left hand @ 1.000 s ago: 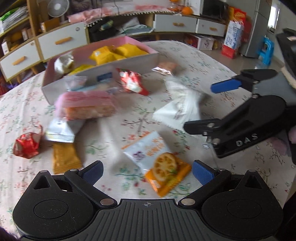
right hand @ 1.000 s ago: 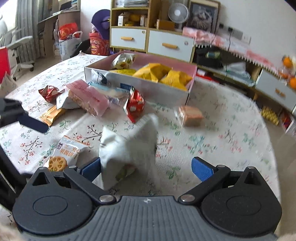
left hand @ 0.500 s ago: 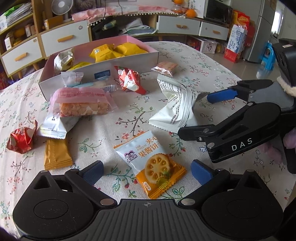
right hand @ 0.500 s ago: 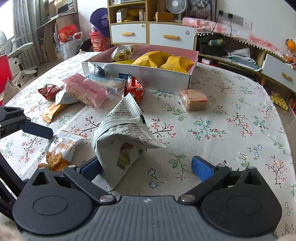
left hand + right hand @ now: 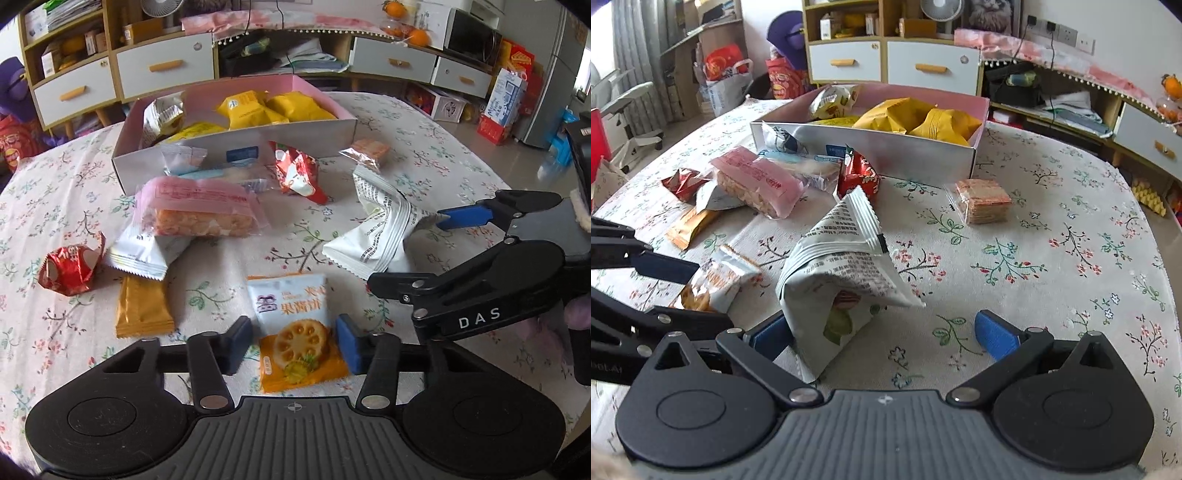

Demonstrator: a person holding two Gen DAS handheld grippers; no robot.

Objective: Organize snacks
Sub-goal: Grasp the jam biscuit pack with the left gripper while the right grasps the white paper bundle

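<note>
The left tool (image 5: 291, 345) is closing around the cookie pack (image 5: 295, 328) on the counter (image 5: 424, 147). The right tool (image 5: 882, 332) stays wide apart, the white bag (image 5: 846, 273) between.

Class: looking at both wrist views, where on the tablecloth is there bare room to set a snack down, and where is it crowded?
Bare cloth lies right of the cracker pack and white pouch, out to the table edge. A smaller patch sits between the pink bar and the biscuit packet. It is crowded along the box front.
</note>
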